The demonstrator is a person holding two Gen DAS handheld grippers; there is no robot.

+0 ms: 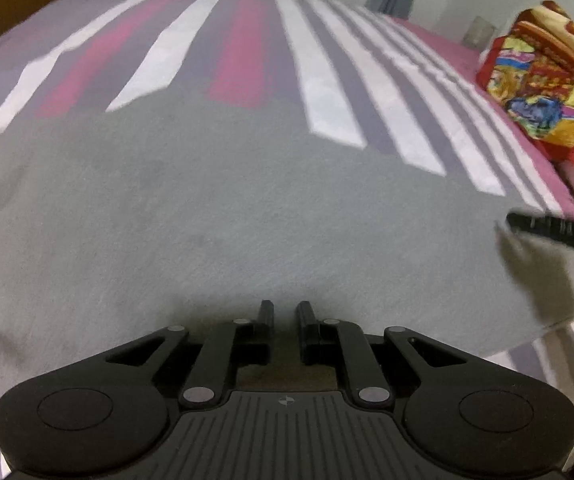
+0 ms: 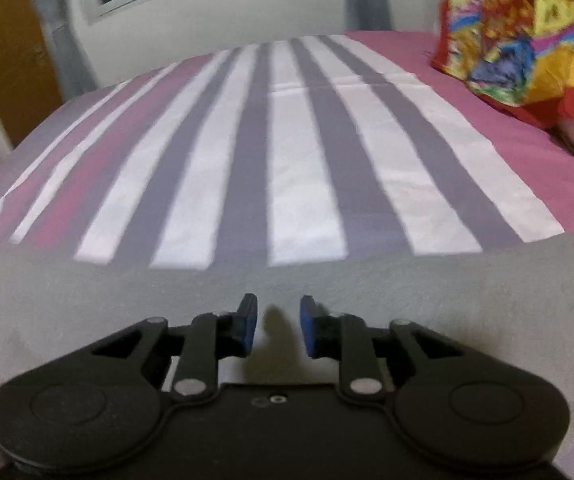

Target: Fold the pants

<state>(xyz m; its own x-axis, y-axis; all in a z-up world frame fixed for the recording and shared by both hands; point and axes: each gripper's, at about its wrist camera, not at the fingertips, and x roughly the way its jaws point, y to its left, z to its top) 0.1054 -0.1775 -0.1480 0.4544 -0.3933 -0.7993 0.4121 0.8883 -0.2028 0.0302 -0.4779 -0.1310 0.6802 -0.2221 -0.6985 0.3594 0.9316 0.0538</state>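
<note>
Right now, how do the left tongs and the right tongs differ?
The left tongs are shut to a narrow slit; the right tongs stand open wider, nothing between their pads. The left tongs' fingers look black; the right tongs' pads are blue. Both point down at the grey pants on the striped bedsheet.

You can't see the near hem of the grey pants [image 1: 227, 216]; the left gripper [image 1: 285, 312] body covers it. The right gripper [image 1: 547, 226] is smeared and cut by the frame's right edge. The colourful blanket [image 2: 527, 48] runs off-frame, pattern too blurry to read.
</note>
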